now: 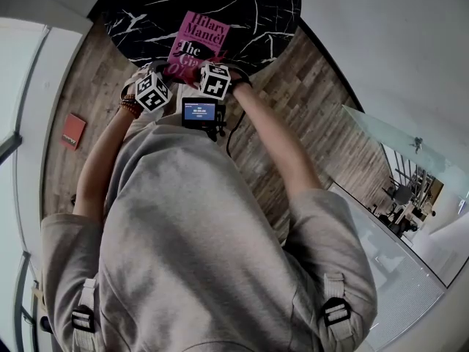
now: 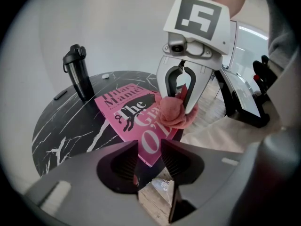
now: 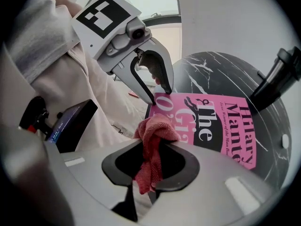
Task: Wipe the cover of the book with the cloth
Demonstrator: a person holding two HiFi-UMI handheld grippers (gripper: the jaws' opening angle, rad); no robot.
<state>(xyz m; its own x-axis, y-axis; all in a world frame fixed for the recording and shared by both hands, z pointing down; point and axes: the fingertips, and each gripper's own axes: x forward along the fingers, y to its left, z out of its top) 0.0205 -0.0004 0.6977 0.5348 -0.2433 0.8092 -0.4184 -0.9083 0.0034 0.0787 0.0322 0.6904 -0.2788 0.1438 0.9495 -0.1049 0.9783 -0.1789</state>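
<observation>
The pink paperback book (image 2: 127, 112) lay flat on the round black marble table (image 2: 61, 135), with the crumpled pink cloth (image 3: 153, 135) resting on its near corner. The right gripper (image 3: 154, 147) was clamped on that cloth. The left gripper (image 2: 149, 147) had its jaws apart at the book's near corner.

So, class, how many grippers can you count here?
2: the left gripper at the near corner of the book, the right gripper beside it, clamping the pink cloth.
</observation>
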